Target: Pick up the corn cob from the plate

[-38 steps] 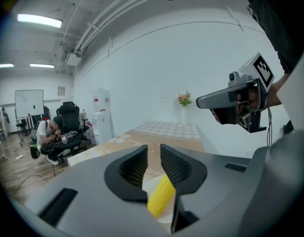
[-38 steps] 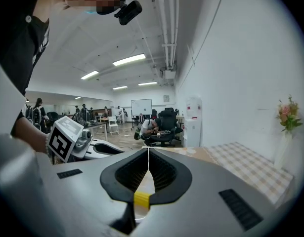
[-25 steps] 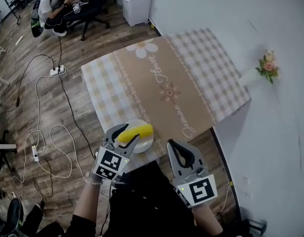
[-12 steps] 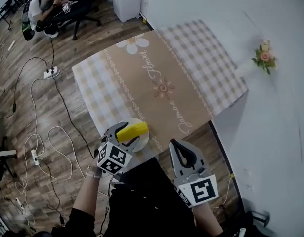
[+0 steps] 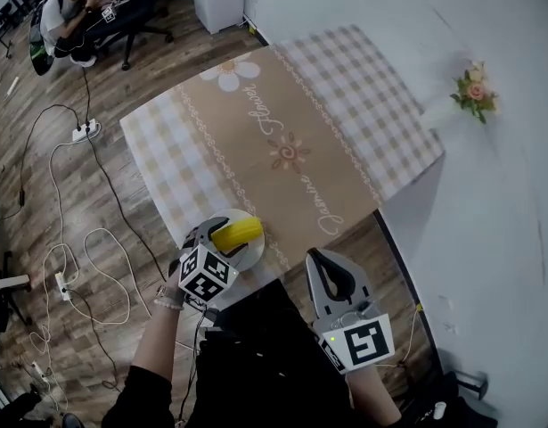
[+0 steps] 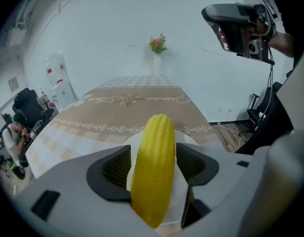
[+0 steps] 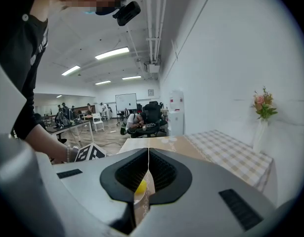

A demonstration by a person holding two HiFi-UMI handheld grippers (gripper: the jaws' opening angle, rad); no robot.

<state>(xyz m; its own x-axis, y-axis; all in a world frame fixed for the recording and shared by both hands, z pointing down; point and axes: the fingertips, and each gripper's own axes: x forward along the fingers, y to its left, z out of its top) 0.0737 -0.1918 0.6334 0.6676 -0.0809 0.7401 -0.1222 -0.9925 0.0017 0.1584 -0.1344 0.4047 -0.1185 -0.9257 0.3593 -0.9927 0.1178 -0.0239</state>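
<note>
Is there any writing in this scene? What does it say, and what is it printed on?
"Flower": brown script on the tablecloth, on the far half of its centre band.
"Jasmine": same script on the same band, on the near half.
Marker cubes: black-and-white square patterns only, no letters.
Red label on the white cabinet: too small to read.
</note>
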